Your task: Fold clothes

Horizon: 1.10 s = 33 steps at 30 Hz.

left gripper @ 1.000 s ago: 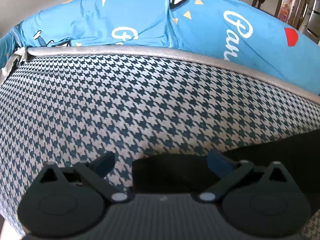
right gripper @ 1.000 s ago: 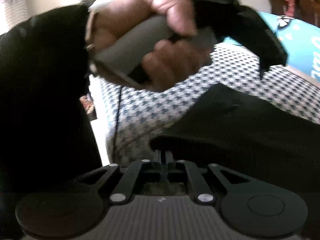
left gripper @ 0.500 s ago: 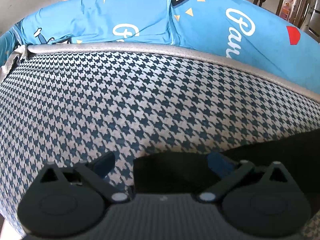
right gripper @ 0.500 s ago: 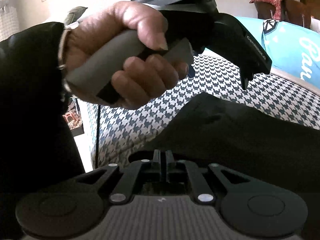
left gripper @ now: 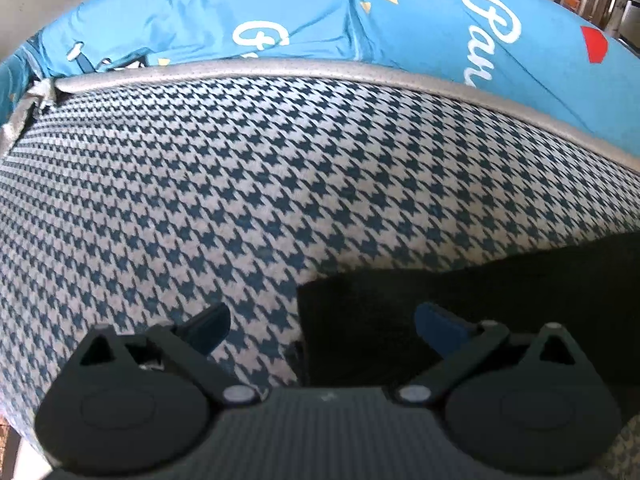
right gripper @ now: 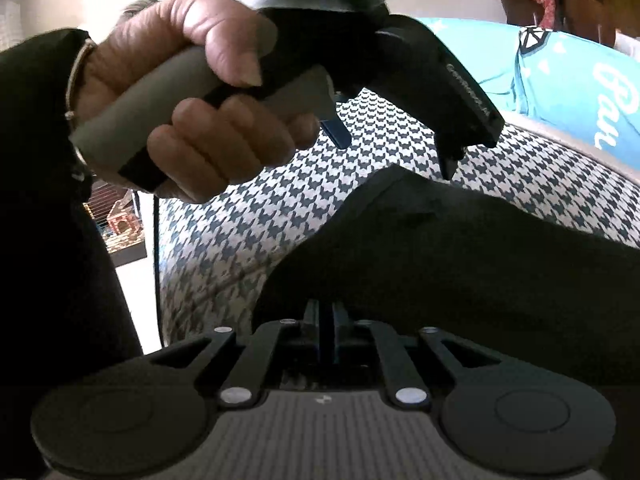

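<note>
Black garment (left gripper: 460, 300) lies flat on the houndstooth bed (left gripper: 240, 180), near right; blue sheet (left gripper: 420, 20) at the far side. Left gripper (left gripper: 322, 322): fingers spread wide, straddling the garment's left edge, grasping nothing. Right gripper (right gripper: 326, 320): fingers clenched on the near edge of the garment. Judgement: close left on the corner low, both layers, before lifting; keep both edges level.

Home: houndstooth mattress (left gripper: 280, 184), blue bedsheet (left gripper: 420, 32).
</note>
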Motion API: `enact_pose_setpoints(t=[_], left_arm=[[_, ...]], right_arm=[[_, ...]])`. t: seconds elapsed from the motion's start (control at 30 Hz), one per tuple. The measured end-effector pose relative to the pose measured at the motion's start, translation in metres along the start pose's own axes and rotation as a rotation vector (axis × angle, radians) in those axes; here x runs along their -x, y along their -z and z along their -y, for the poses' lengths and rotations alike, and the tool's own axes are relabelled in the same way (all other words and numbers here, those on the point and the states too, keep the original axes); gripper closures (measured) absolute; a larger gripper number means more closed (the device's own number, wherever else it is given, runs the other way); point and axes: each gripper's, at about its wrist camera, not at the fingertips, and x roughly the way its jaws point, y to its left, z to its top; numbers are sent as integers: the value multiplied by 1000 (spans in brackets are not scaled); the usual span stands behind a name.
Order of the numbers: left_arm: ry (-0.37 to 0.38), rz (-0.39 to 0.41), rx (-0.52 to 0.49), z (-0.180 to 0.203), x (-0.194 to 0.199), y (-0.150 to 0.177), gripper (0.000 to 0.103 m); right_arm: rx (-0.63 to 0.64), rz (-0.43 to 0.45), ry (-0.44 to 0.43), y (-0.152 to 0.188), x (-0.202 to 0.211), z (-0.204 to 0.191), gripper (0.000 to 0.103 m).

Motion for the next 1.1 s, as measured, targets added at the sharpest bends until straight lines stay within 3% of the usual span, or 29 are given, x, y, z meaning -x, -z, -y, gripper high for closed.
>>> enact_pose_setpoints(t=[0.17,0.43,0.7,0.83,0.97,1.1], left_arm=[[-7,-23,-21,2,-6,4,0],[-156,-52,-103,14,-21,9,0],[-177,-61,-65,7,-22,8,0],[-172,-71,-35,-3,-29,2,0],[-209,-77,-35,-8,-37,-1,0],[-255,-81,14,-21,-43,-5,0]], right_arm=[[22,-27,-41,5,3,-3,94],[-23,-36,-115,11,2,-7,90],[-67,-70,-254,11,2,-16,90],[39,-60,-217,11,7,-29,90],[26,-42,-188,10,16,-19,90],[2,-38,-95,7,27,-4,84]])
